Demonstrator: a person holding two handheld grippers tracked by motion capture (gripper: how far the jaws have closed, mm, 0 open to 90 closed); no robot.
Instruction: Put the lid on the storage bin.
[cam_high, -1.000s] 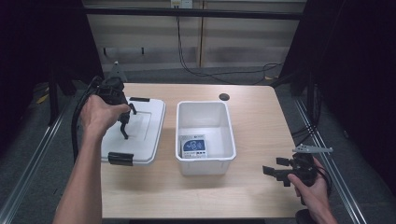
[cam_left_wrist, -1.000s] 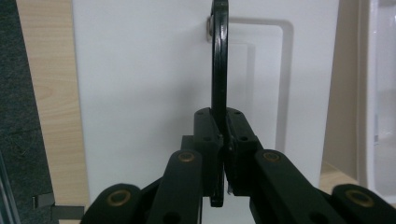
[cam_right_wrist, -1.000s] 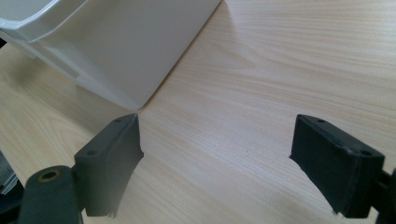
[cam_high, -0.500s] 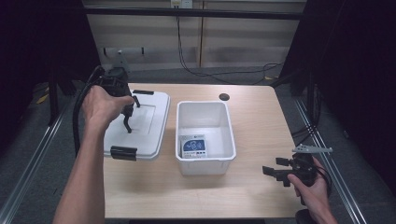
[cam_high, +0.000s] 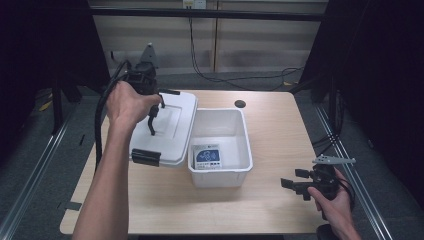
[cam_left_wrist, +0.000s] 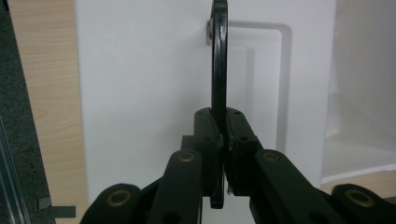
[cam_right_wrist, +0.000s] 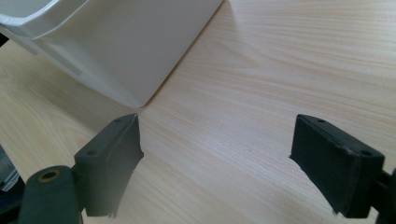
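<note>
White plastic makes up both of the things in hand: a lid (cam_high: 167, 125) with black clip latches and a black carrying handle (cam_high: 153, 119), and an open storage bin (cam_high: 220, 145) standing just to its right at the middle of the pale wooden table (cam_high: 280, 130). The left gripper (cam_high: 150, 117) is clamped tight on that handle; in the left gripper view the two black pads press on the thin black bar (cam_left_wrist: 218, 93) from either side, and the lid's recessed top (cam_left_wrist: 154, 93) hangs below it. In the high view the lid sits tilted, its near edge with one latch (cam_high: 146, 157) hanging past the bin's left wall and its far right corner close to the bin's rim, so it looks lifted off the table rather than resting on it, though I cannot tell whether any corner touches.

The right gripper (cam_high: 296, 184) rests low near the table's near right corner, well apart from the bin, with its jaws spread wide and nothing between them; its own view looks across bare wood (cam_right_wrist: 261, 93) toward a lower corner of the bin (cam_right_wrist: 135, 51).

Inside the bin, a small printed card or packet (cam_high: 206, 156) lies against the near wall.

By my reading, grasping and raising the lid are done. What is left is carrying it rightward over the bin, squaring it to the rim, lowering it, and probably snapping the latches.
</note>
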